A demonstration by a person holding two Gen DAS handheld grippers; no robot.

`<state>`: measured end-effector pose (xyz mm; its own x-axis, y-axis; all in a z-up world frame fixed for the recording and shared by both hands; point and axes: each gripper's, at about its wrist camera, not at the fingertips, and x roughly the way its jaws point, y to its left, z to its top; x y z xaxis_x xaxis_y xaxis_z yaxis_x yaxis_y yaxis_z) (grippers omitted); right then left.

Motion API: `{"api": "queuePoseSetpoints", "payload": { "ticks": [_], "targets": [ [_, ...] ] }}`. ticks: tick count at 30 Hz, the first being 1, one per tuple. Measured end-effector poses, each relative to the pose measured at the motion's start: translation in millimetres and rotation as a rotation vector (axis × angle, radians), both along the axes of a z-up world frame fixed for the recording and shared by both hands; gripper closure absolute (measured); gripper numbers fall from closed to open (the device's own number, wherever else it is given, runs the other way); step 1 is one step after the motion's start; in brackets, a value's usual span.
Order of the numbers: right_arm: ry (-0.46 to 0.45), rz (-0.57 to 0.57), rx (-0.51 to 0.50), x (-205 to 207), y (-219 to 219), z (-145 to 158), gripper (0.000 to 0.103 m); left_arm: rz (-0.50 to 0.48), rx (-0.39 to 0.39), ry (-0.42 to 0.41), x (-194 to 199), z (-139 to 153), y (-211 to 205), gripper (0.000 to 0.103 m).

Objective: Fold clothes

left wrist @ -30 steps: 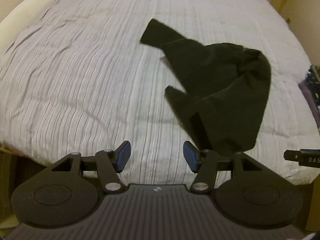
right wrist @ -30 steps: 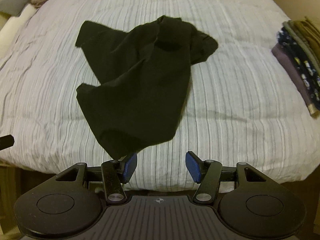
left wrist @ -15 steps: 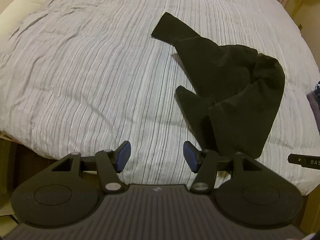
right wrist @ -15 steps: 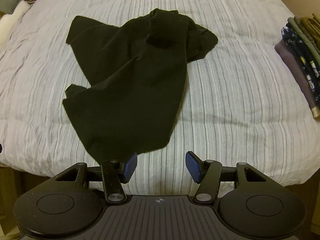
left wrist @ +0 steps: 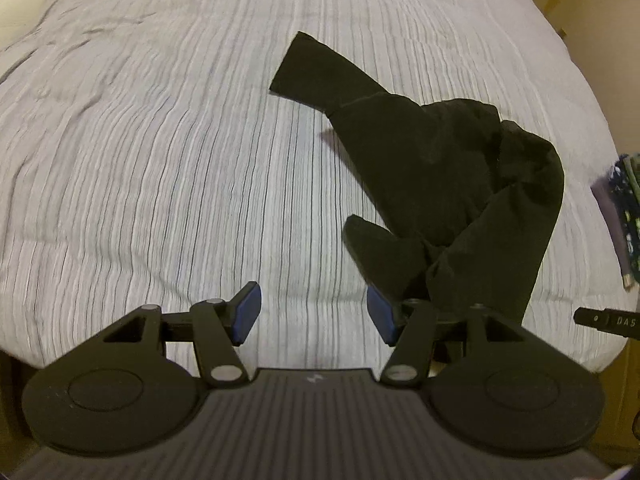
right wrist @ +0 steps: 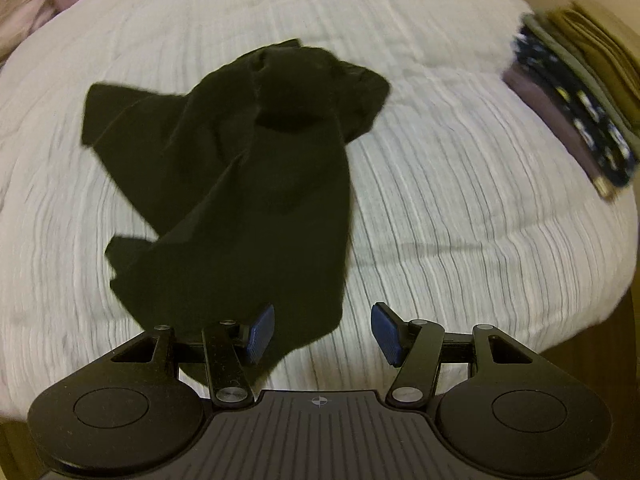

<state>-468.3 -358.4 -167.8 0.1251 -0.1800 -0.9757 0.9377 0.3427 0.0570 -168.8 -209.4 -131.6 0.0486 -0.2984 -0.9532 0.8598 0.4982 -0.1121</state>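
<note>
Black garment: one piece, dark cloth, crumpled and unfolded, lying on the striped bedspread toward the near edge of the bed. In the left wrist view it sits right of centre; one narrow flap reaches up and left across the cover, a bunched mass lies at the upper right, and a long section runs down toward the near edge, ending just behind the right-hand finger of the left gripper. In the right wrist view the same garment fills the left and centre, its lower hem dropping behind the left-hand finger of the right gripper. Garment type cannot be told; this view is blurred.

Left gripper: fingers spread well apart, blue pads facing each other, nothing between them; only bedspread shows in the gap.

Right gripper: fingers likewise wide apart, blue pads bare; the hem lies partly in the gap on the left side. Whether cloth touches the pad cannot be told.

Bedspread: pale grey-white with thin dark stripes, lightly wrinkled, covering the whole bed.

Stack of folded clothes: at the far right edge of the bed, well apart from the black garment; purple, dark patterned, grey and olive layers.

Dark tool tip with pale lettering: at the right edge of the left wrist view, near the bed edge.
</note>
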Motion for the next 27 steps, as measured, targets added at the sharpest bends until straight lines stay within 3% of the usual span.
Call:
{"api": "queuePoseSetpoints", "payload": {
  "ticks": [6,14,19,24,27],
  "targets": [
    [0.003,-0.155,-0.018,7.2,17.5,-1.1,0.045,-0.065,0.036,0.057,27.4,-25.4,-16.7,0.045],
    [0.066,-0.254,0.027,-9.0,29.1,-22.9,0.045,0.082,0.073,0.182,40.1,-73.2,-32.0,0.045],
    [0.101,-0.239,0.011,-20.2,-1.6,-41.3,0.045,0.185,0.091,0.267,46.5,-104.2,-41.7,0.045],
    [0.108,-0.204,-0.025,-29.2,-44.0,-55.4,0.045,0.355,0.048,0.382,37.5,-143.3,-55.7,0.044],
    [0.115,-0.166,-0.048,-36.5,-64.4,-62.1,0.045,0.45,0.031,0.407,31.3,-168.2,-67.7,0.043]
  ]
}}
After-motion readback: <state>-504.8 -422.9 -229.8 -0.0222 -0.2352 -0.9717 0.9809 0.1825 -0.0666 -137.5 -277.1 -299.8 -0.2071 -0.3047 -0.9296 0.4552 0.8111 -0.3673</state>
